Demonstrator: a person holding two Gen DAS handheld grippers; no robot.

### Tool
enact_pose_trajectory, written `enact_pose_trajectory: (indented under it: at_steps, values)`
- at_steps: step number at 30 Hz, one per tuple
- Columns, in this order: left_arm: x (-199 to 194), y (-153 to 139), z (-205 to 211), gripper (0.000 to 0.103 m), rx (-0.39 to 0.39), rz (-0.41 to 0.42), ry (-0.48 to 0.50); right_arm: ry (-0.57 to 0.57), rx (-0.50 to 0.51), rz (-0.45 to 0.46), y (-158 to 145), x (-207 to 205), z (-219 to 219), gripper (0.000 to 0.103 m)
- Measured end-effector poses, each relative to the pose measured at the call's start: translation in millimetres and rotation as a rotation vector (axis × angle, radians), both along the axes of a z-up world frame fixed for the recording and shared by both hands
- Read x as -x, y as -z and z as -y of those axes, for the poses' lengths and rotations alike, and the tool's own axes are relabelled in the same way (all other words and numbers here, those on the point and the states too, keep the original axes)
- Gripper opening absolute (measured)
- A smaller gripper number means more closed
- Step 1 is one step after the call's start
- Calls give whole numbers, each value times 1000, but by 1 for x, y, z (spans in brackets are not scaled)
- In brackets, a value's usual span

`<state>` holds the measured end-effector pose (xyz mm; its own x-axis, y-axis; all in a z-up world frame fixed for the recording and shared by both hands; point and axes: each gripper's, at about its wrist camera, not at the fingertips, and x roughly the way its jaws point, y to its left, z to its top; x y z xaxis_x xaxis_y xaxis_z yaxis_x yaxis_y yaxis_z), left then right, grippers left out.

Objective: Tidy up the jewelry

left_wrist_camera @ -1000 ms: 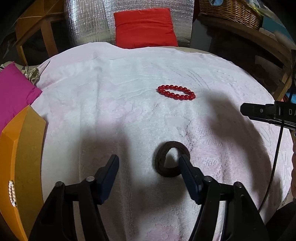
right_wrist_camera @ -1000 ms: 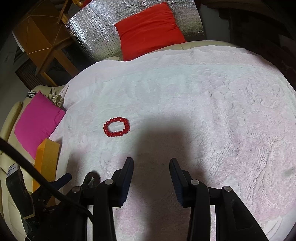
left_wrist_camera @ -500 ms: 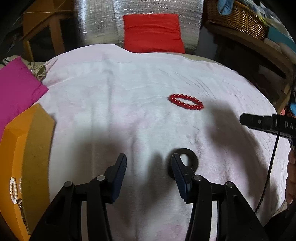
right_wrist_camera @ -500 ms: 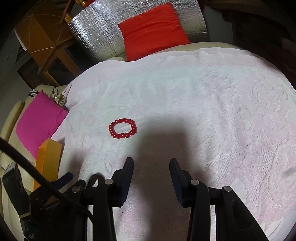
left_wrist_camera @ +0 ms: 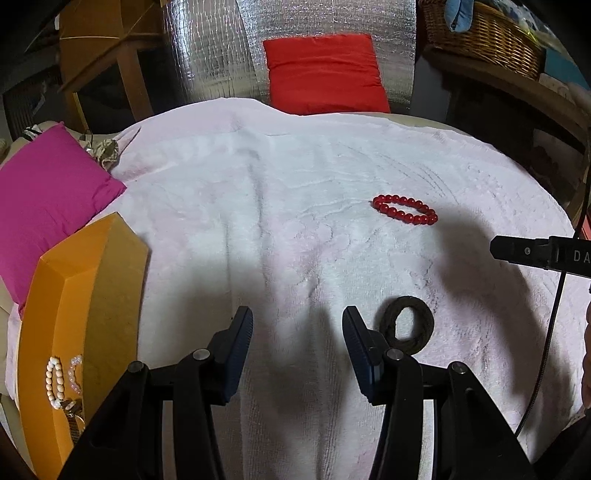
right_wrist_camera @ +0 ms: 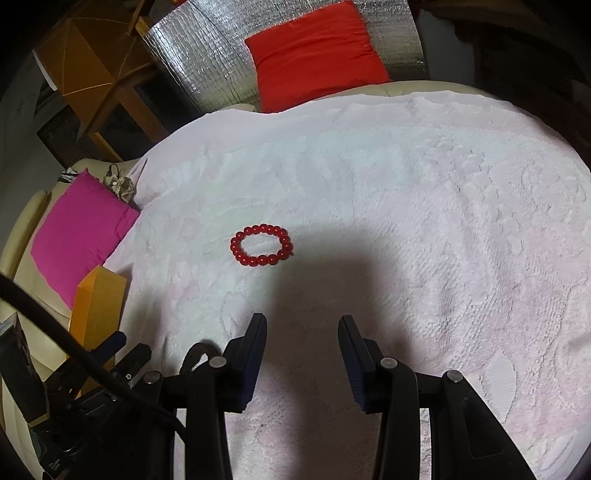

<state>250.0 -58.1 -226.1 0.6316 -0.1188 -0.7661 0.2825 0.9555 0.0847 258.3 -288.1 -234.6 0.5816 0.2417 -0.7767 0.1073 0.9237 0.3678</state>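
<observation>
Left tool point(left_wrist_camera: 297, 330): jaws apart, recently narrowed, empty; dark ring point(left_wrist_camera: 406, 326) lies right of it. Right tool point(right_wrist_camera: 302, 338): jaws apart, empty. Red bracelet point(right_wrist_camera: 261, 245) lies left of centre on towel point(right_wrist_camera: 424, 206).

- A red cushion point(left_wrist_camera: 325, 72) leans upright against a silver quilted foil sheet point(left_wrist_camera: 221, 48) at the far side.
- A magenta cushion point(left_wrist_camera: 44, 192) lies at the left, beside the pale pink towel point(left_wrist_camera: 295, 166).
- A wicker basket point(left_wrist_camera: 484, 33) sits on a wooden shelf point(left_wrist_camera: 517, 92) at upper right.
</observation>
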Motion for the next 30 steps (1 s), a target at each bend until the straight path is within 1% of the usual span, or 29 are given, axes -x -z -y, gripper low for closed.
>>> enact_pose_trajectory:
  at_steps: [18, 30]
  values:
    - [3, 3, 22, 52, -35, 3, 31, 8, 9, -1, -1, 8, 17, 44]
    - [4, 8, 32, 53, -47, -14, 62, 19, 13, -8, 0, 11, 29, 44]
